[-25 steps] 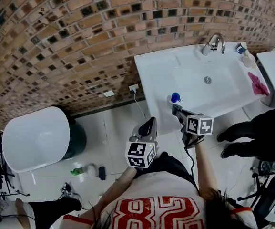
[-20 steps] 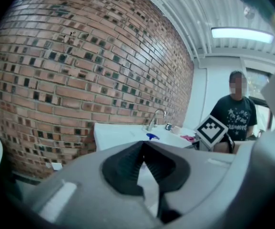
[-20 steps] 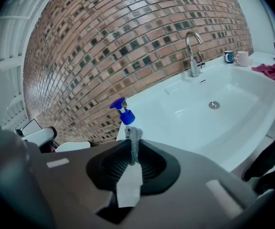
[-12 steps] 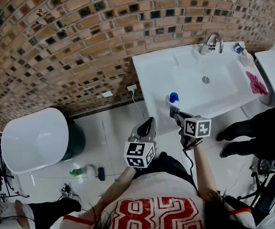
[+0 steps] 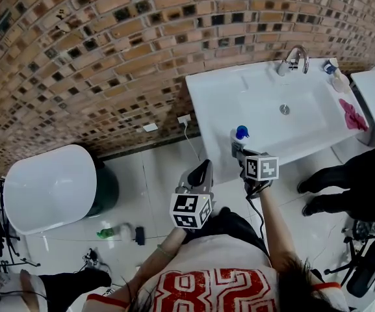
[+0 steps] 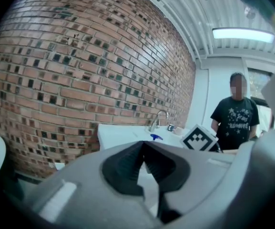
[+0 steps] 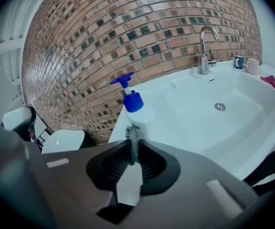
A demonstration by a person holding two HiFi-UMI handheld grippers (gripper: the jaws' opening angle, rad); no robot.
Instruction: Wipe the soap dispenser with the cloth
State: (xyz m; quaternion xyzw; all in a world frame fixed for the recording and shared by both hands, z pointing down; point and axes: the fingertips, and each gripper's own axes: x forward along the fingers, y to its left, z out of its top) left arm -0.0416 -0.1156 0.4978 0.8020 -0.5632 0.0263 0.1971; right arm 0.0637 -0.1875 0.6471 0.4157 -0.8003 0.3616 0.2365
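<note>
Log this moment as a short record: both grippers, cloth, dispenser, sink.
left gripper: shut, empty, short of the sink
right gripper: shut on cloth, pointed at dispenser
cloth: grey, pinched between the jaws, end poking out close under the dispenser; contact unclear
dispenser: white, blue pump, upright on the sink's near left corner
sink: white, tap at the back, pink rag on its right side

white shirt [image 5: 208, 268], red 82; grey left gripper [image 5: 206, 164], right gripper [image 5: 236, 147], checkered cubes [image 5: 191, 211].
</note>
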